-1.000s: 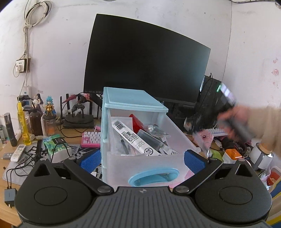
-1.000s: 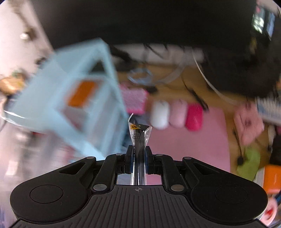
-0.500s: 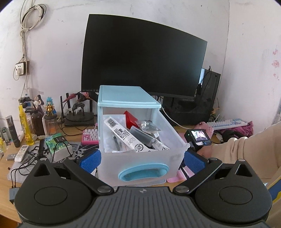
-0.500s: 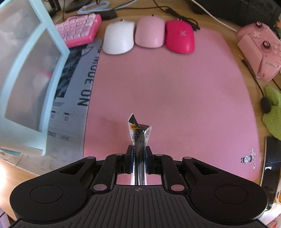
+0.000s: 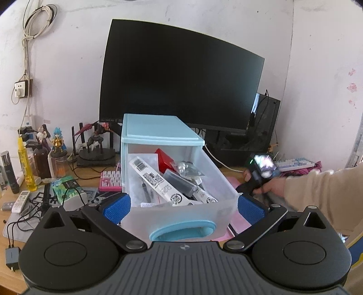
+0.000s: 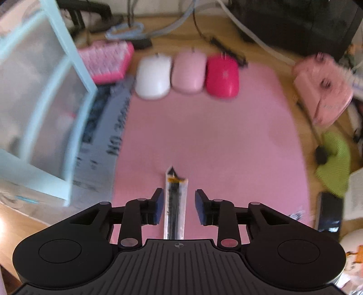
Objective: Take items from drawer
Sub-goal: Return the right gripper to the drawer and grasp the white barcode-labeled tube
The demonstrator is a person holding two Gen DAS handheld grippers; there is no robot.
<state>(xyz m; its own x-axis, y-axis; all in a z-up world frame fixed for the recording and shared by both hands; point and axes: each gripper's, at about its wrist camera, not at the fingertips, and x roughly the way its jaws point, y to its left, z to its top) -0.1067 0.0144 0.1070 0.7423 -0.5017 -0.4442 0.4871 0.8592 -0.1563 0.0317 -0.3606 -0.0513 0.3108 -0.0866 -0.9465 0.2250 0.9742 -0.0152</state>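
Right gripper (image 6: 179,205) wide — packet (image 6: 174,199) between, pink mat (image 6: 215,140) bare ahead.

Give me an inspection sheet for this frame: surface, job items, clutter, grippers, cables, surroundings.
Surface: wooden desk; pink mat on it.
Job's things: pulled-out drawer with several packaged items inside; clear packet lying on the mat.
Clutter: three mice, pink keypad, pink controller, figurines, bottles.
Grippers: left gripper open, fingers either side of the drawer front; right gripper open, packet lying between the fingers.
Cables: loose tangle at desk left; coil on wall.
Surroundings: dark monitor, white wall.
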